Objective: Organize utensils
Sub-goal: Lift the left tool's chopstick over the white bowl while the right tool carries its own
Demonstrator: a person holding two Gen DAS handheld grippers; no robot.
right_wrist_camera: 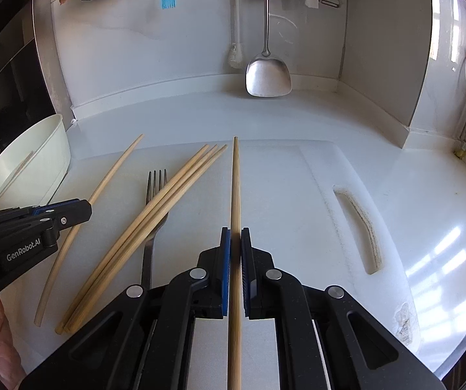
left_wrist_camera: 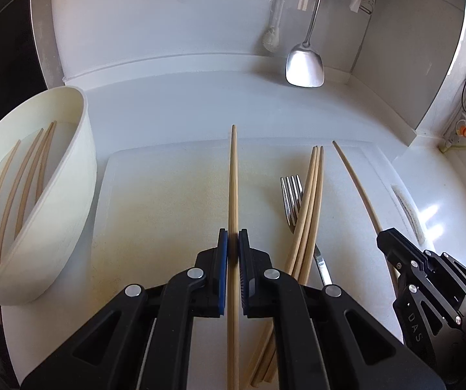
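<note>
The left gripper (left_wrist_camera: 233, 243) is clamped tight on one wooden chopstick (left_wrist_camera: 233, 175), which points straight ahead from its jaws. The right gripper (right_wrist_camera: 235, 243) pinches another chopstick (right_wrist_camera: 235, 182) likewise. Between the two grippers, three loose chopsticks (right_wrist_camera: 155, 217) lie across a fork (right_wrist_camera: 155, 185) on the white cutting board (right_wrist_camera: 297, 195). A cream bowl (left_wrist_camera: 80, 162) left of the left jaws holds more chopsticks.

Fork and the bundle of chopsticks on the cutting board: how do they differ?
The fork is shiny metal with tines; the bundle of chopsticks is pale wood, each a plain tapered stick. The fork is one piece; the bundle holds about three. The fork lies underneath, straight along the cutting board; the bundle crosses over it at a slant. The chopsticks are longer. Both lie flat, gripped by neither tool.
</note>
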